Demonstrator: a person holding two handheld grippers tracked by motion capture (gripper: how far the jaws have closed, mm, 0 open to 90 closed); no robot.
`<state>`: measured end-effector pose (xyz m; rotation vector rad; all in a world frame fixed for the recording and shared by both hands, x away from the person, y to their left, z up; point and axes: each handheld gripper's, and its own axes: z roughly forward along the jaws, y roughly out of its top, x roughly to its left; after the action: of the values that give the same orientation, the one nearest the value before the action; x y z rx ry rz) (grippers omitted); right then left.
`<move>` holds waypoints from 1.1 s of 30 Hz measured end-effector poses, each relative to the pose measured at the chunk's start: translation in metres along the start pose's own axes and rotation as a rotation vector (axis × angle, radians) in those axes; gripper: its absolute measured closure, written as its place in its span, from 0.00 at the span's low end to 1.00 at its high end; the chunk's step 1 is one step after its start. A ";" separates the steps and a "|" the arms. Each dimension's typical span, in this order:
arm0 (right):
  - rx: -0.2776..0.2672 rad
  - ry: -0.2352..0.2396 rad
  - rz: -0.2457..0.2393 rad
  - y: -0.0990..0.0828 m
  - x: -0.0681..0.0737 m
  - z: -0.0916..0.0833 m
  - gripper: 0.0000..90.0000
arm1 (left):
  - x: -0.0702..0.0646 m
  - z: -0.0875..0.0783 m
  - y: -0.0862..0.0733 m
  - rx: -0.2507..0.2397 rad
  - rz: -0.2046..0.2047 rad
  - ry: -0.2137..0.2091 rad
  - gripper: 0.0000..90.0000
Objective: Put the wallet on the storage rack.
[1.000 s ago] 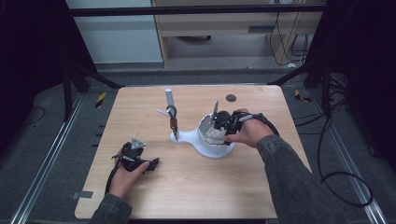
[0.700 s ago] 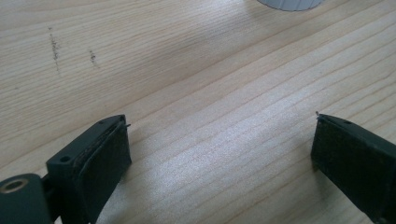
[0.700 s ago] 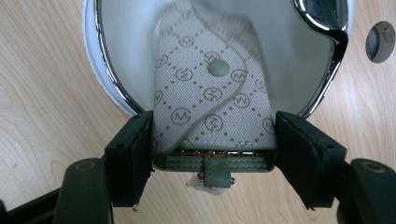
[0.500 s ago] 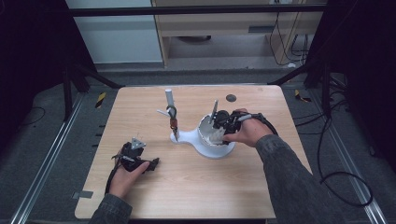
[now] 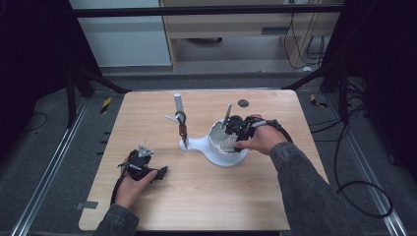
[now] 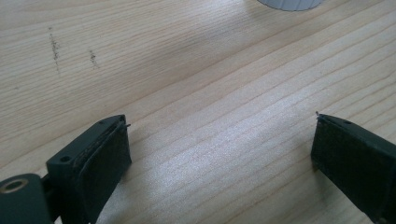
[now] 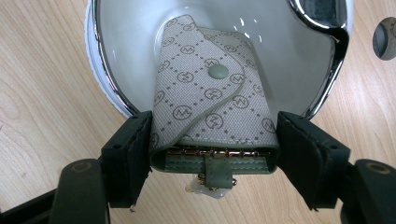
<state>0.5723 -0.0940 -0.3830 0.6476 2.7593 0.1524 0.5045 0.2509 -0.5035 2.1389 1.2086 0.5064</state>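
A beige patterned key case (image 7: 210, 102) with green trim and a green snap lies tilted, its far end inside a white bowl (image 7: 135, 51) with a chrome rim. My right gripper (image 7: 215, 149) has a jaw on each side of the case's near end. Its jaws have just been opening a little, and both pads still touch the case. From above, the right gripper (image 5: 232, 129) sits at the bowl (image 5: 219, 147) on its white stand. My left gripper (image 6: 222, 140) is open over bare wood, and in the high view it (image 5: 160, 173) rests near the table's front left.
The bowl's white base runs left to an upright white post (image 5: 178, 104) with a small hanging piece. A thin grey rod (image 5: 227, 113) rises behind the bowl. A dark round disc (image 5: 243, 103) lies at the table's far side. The wooden table (image 5: 206, 196) is edged by black frame legs.
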 end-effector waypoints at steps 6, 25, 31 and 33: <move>-0.010 0.006 0.011 -0.001 0.000 0.001 0.32 | 0.000 0.000 0.000 0.000 0.000 0.000 0.04; -0.040 -0.010 0.021 0.000 0.000 -0.004 0.19 | 0.000 0.000 0.000 0.000 0.000 0.000 0.04; -0.062 -0.025 0.021 -0.002 0.003 -0.011 0.15 | 0.000 0.000 0.000 0.001 0.001 0.000 0.04; -0.065 -0.029 0.022 -0.002 0.004 -0.012 0.14 | 0.000 0.000 0.000 0.000 0.000 0.000 0.04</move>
<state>0.5646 -0.0947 -0.3732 0.6577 2.7083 0.2341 0.5045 0.2509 -0.5035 2.1392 1.2084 0.5071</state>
